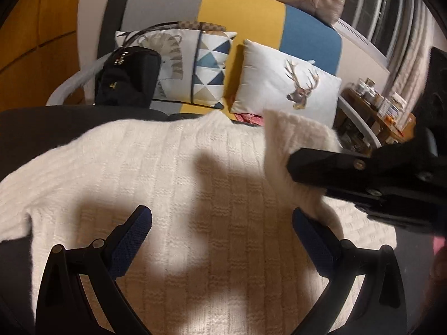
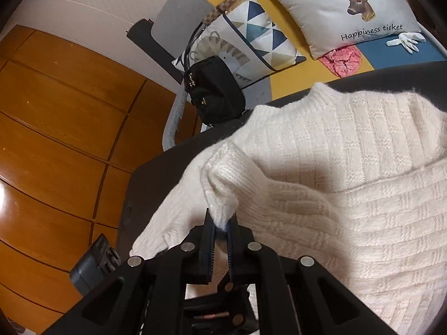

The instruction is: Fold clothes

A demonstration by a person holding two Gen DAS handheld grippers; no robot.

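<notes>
A cream knitted sweater [image 1: 156,173] lies spread on a dark table [image 1: 42,128]. My left gripper [image 1: 222,220] hovers open above the sweater's middle, nothing between its blue-padded fingers [image 1: 131,240]. My right gripper [image 2: 220,223] is shut on a sleeve [image 2: 223,187] of the sweater [image 2: 349,167], lifting it over the body. In the left wrist view the right gripper [image 1: 296,167] comes in from the right with the raised sleeve cuff [image 1: 290,136] in it.
Behind the table stands a grey, yellow and blue sofa [image 1: 240,2] with a deer cushion [image 1: 287,81], a triangle-pattern cushion [image 1: 206,67] and a black bag [image 1: 125,78]. Pink cloth [image 2: 342,60] and a white glove [image 2: 405,40] lie on the seat. Wooden cabinets [image 2: 56,128] are at left.
</notes>
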